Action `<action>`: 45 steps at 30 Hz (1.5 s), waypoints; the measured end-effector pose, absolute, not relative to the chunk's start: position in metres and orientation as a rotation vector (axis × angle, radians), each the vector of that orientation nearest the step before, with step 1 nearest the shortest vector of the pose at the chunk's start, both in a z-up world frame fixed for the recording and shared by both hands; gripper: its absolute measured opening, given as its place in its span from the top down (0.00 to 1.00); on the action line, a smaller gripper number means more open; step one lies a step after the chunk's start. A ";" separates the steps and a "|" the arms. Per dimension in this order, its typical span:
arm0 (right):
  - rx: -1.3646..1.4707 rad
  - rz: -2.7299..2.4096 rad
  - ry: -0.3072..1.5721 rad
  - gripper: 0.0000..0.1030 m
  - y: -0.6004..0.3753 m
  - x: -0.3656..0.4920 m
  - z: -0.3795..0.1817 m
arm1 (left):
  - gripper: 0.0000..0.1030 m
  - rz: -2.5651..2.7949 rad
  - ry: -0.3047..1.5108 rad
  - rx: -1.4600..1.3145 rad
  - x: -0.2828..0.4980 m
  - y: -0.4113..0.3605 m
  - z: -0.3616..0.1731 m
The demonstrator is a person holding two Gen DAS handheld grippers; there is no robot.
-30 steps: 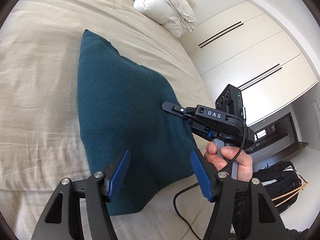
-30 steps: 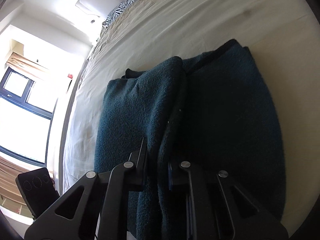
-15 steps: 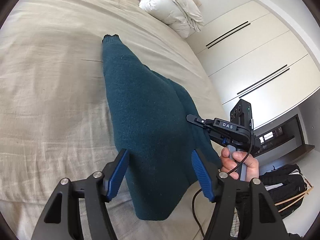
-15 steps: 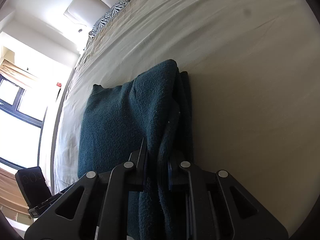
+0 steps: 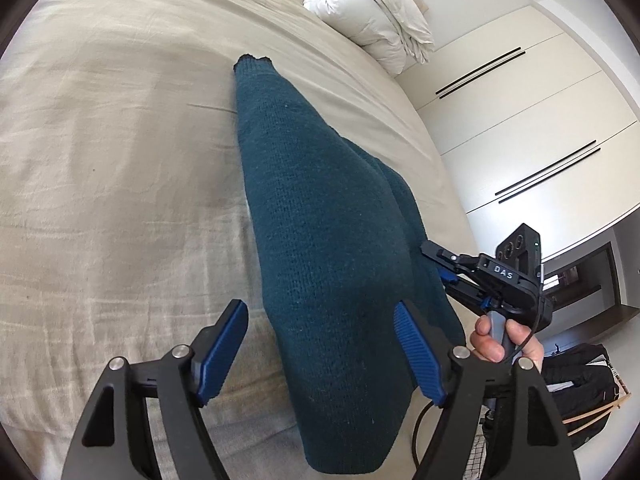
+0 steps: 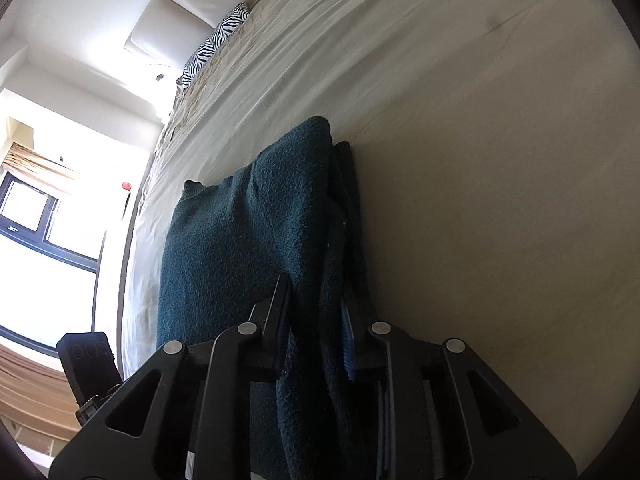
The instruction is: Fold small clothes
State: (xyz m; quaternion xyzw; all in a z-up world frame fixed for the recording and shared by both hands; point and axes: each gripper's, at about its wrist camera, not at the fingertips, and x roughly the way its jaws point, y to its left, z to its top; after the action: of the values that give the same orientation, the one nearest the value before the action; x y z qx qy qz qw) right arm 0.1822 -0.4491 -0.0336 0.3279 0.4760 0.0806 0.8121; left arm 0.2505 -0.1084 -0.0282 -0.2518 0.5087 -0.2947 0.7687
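Observation:
A dark teal knitted garment [image 5: 320, 216] lies on the beige bed [image 5: 100, 160], folded lengthwise into a long narrow shape. My left gripper [image 5: 320, 352] is open, its blue pads either side of the garment's near end, above it and holding nothing. My right gripper [image 6: 316, 328] is shut on the garment's [image 6: 248, 240] folded edge and holds it raised off the bed. The right gripper also shows in the left wrist view [image 5: 444, 264], at the garment's right edge.
A white duvet [image 5: 368, 12] is piled at the head of the bed. A zebra-print pillow [image 6: 216, 44] lies near the headboard. White wardrobe doors [image 5: 520, 120] stand to the right, a dark bag [image 5: 576, 384] on the floor, a window [image 6: 36, 220] beyond the bed.
My right gripper has carried the garment's edge across, folding the wide spread cloth into a narrow strip. The left gripper stayed open and shifted slightly relative to the cloth.

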 end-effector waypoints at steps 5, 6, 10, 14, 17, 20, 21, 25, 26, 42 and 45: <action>0.686 0.209 0.962 0.61 -0.456 0.168 -0.001 | 0.24 -0.630 1.104 -0.558 0.263 -0.110 -0.029; 0.685 0.223 0.956 0.49 -0.455 0.166 0.001 | 0.24 -0.630 1.102 -0.560 0.265 -0.110 -0.029; 0.594 0.171 1.030 0.44 -0.450 0.164 -0.021 | 0.23 -0.637 1.118 -0.541 0.276 -0.119 -0.034; 0.726 0.216 0.998 0.48 -0.473 0.155 -0.039 | 0.22 -0.647 1.127 -0.542 0.280 -0.126 -0.041; 0.787 0.255 1.000 0.48 -0.480 0.154 -0.040 | 0.21 -0.661 1.126 -0.555 0.282 -0.126 -0.044; 0.882 0.371 0.997 0.45 -0.479 0.156 -0.043 | 0.21 -0.676 1.130 -0.577 0.286 -0.130 -0.045; 0.871 0.388 1.021 0.45 -0.475 0.159 -0.045 | 0.21 -0.681 1.132 -0.573 0.287 -0.132 -0.045; 0.854 0.397 1.078 0.45 -0.464 0.174 -0.058 | 0.22 -0.691 1.143 -0.520 0.292 -0.143 -0.046; 0.885 0.398 1.077 0.46 -0.465 0.176 -0.059 | 0.26 -0.685 1.149 -0.510 0.295 -0.146 -0.047; 0.500 0.215 1.035 0.80 -0.392 0.157 0.009 | 0.59 -0.622 1.136 -0.351 0.268 -0.141 -0.004; 0.454 0.228 1.006 0.80 -0.371 0.137 0.028 | 0.59 -0.593 1.092 -0.286 0.246 -0.131 0.015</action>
State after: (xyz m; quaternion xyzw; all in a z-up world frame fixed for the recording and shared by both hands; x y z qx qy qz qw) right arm 0.1374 -0.3711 0.0283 0.2154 0.4766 0.1083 0.8454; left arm 0.2455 -0.1307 0.0149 -0.1336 0.5096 -0.2769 0.8036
